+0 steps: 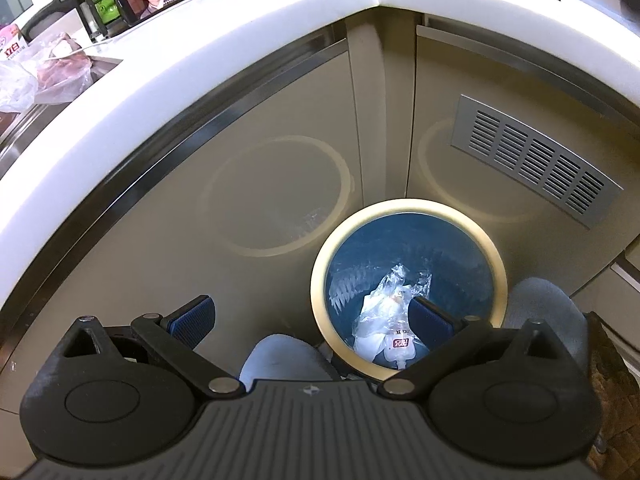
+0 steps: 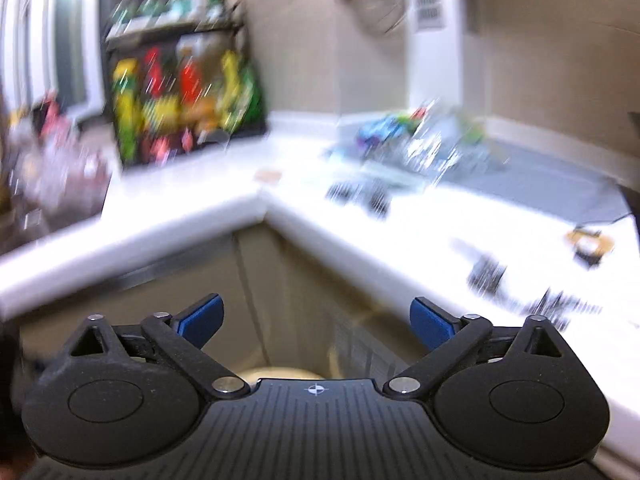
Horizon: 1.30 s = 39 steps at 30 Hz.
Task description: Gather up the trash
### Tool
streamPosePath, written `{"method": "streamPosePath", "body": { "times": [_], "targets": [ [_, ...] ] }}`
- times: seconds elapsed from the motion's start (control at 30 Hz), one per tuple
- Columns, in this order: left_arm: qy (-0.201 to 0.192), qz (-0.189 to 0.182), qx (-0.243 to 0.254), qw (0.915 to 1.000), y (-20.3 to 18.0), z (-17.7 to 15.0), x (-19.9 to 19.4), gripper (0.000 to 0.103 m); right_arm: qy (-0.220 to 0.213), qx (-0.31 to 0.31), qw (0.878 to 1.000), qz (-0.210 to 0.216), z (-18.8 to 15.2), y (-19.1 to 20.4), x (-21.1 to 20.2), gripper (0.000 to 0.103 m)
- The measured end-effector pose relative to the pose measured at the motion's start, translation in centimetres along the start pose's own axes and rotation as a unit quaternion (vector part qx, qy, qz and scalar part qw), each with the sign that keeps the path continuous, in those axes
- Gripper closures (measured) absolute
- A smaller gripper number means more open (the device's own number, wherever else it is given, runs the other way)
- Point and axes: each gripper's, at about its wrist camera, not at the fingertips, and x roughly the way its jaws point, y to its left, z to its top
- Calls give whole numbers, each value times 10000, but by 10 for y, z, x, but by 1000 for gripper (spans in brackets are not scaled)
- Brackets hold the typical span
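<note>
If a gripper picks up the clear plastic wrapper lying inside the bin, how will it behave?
The clear plastic wrapper looks thin and crumpled, so it would probably flop and weigh little. Its glossy film may slip. It lies deep in the bin, so it cannot roll away.

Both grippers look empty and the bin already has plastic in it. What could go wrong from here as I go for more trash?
1. The right wrist view is heavily blurred; the right gripper, open and empty, may misjudge the small dark scraps on the white counter.
2. The left gripper, open, hangs beside the bin; a knock could tip it and spill the plastic wrappers.
</note>
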Motion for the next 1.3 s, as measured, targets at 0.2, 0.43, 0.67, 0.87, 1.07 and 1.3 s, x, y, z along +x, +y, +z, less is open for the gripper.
{"method": "streamPosePath", "body": {
  "times": [0.2,0.43,0.67,0.87,1.07,1.3],
  "targets": [
    [59,38,-28,10000,0,1,4,0,-283,1011,9945,-40,48,-50,25,0],
    [184,86,-50,9998,1,1,12,0,-323,1837,9821,-279,86,-100,79,0],
    [266,127,-91,9995,4,3,19,0,-24,2845,9565,-649,102,-149,145,0],
    [393,145,-130,9990,7,6,28,0,159,3311,9380,-1016,105,-171,191,0],
    [485,216,-120,9985,7,7,32,0,346,3399,9354,-916,116,-169,230,0],
    [543,331,-155,9979,11,8,33,0,317,3020,9506,-640,123,-151,255,28]
  ]
}}
